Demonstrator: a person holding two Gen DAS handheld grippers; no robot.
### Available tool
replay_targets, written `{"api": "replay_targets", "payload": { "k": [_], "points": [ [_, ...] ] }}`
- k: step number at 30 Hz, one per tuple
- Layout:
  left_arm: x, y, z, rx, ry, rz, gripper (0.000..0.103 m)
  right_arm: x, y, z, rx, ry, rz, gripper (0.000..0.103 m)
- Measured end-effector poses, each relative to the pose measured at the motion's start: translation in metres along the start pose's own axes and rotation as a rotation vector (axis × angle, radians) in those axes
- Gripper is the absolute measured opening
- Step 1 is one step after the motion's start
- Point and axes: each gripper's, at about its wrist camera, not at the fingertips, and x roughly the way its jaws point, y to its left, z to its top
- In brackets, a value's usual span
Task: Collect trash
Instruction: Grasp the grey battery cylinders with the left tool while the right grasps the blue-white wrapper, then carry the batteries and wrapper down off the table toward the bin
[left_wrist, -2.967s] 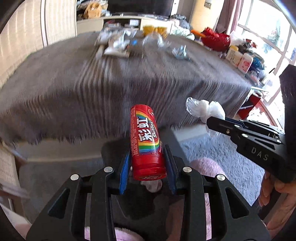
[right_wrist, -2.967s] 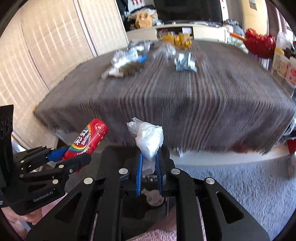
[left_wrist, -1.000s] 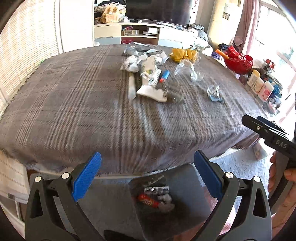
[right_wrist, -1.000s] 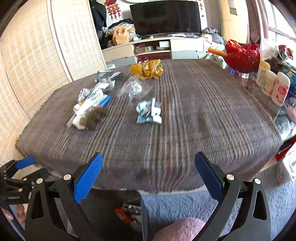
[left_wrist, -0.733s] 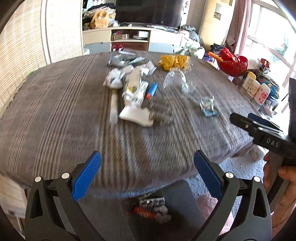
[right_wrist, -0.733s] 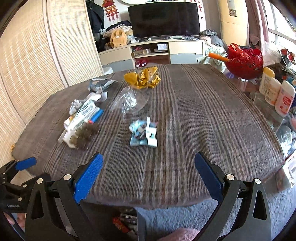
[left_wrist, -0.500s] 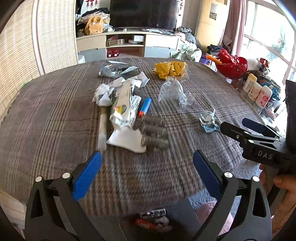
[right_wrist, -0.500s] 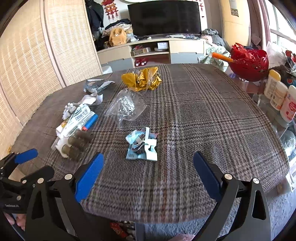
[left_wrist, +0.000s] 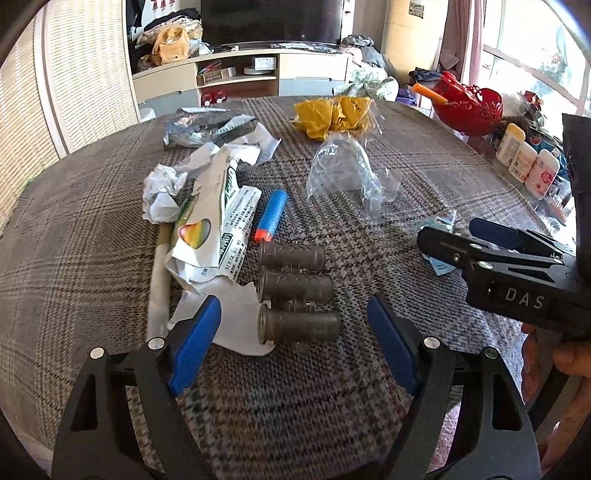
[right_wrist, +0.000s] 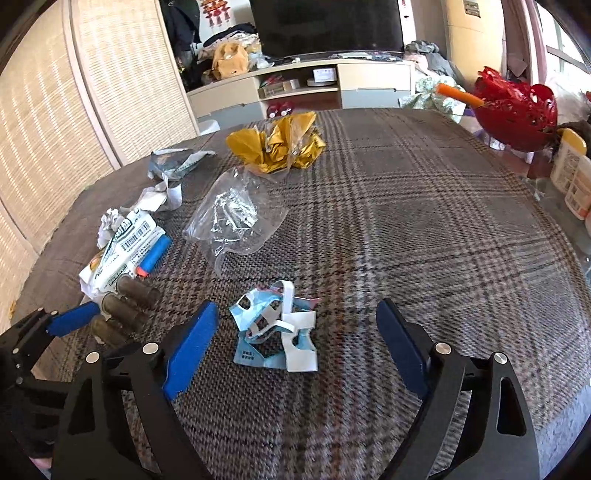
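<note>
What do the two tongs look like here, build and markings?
Both are black plastic frames with cut-out openings, silver screw heads and blue ribbed pads on the fingers. The left tongs and right tongs look alike from their own cameras. From the left wrist view the right tongs show white "DAS" lettering on the side. A bare hand holds them; no sleeve or cable shows.

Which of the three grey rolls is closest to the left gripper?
The bottom roll of the row, lying partly on the white paper, sits just ahead of the left gripper, whose jaws are closing with nothing between them yet.
</note>
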Motion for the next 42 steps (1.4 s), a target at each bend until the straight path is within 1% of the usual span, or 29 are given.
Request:
{"api": "replay_targets", "payload": {
  "k": [3, 5, 6, 7, 8, 9, 10, 13, 15, 18, 24, 33, 38, 42],
  "points": [
    [0.003, 0.0, -0.001, 0.021, -0.014, 0.02, 0.07, 0.004, 0.004, 0.0, -0.024, -0.008, -0.018, 0.088],
    [0.004, 0.0, -0.001, 0.029, -0.024, 0.032, 0.062, 0.005, 0.008, 0.0, -0.041, -0.014, -0.033, 0.083],
    [0.003, -0.001, -0.001, 0.032, -0.029, 0.044, 0.055, 0.006, 0.009, 0.0, -0.052, -0.016, -0.047, 0.076],
    [0.004, -0.001, -0.001, 0.036, -0.032, 0.049, 0.051, 0.007, 0.011, 0.001, -0.069, -0.019, -0.068, 0.069],
    [0.003, -0.001, -0.001, 0.041, -0.036, 0.053, 0.048, 0.009, 0.014, 0.001, -0.082, -0.023, -0.088, 0.066],
    [0.002, -0.002, -0.001, 0.047, -0.038, 0.054, 0.041, 0.008, 0.014, 0.0, -0.089, -0.026, -0.101, 0.059],
    [0.002, -0.003, -0.002, 0.053, -0.039, 0.057, 0.04, 0.007, 0.014, 0.0, -0.093, -0.03, -0.108, 0.049],
    [-0.001, -0.003, -0.004, 0.058, -0.037, 0.057, 0.04, 0.005, 0.01, -0.001, -0.083, -0.029, -0.116, 0.03],
    [-0.003, -0.002, -0.005, 0.05, -0.034, 0.047, 0.04, 0.001, 0.006, -0.001, -0.076, -0.026, -0.103, 0.026],
    [-0.01, 0.001, -0.007, 0.032, -0.027, 0.026, 0.04, -0.008, 0.003, -0.004, -0.072, -0.024, -0.077, 0.023],
    [-0.035, 0.002, -0.012, 0.006, -0.034, -0.003, 0.04, -0.033, 0.01, -0.009, -0.078, -0.044, -0.046, 0.023],
    [-0.089, -0.008, -0.024, 0.001, -0.096, -0.013, 0.04, -0.088, 0.029, -0.02, -0.101, -0.107, -0.006, 0.023],
    [-0.118, -0.014, -0.038, -0.001, -0.121, -0.022, 0.04, -0.119, 0.04, -0.031, -0.118, -0.14, 0.017, 0.023],
    [-0.139, -0.016, -0.056, -0.013, -0.13, -0.027, 0.04, -0.141, 0.049, -0.046, -0.133, -0.154, 0.032, 0.023]
  ]
}}
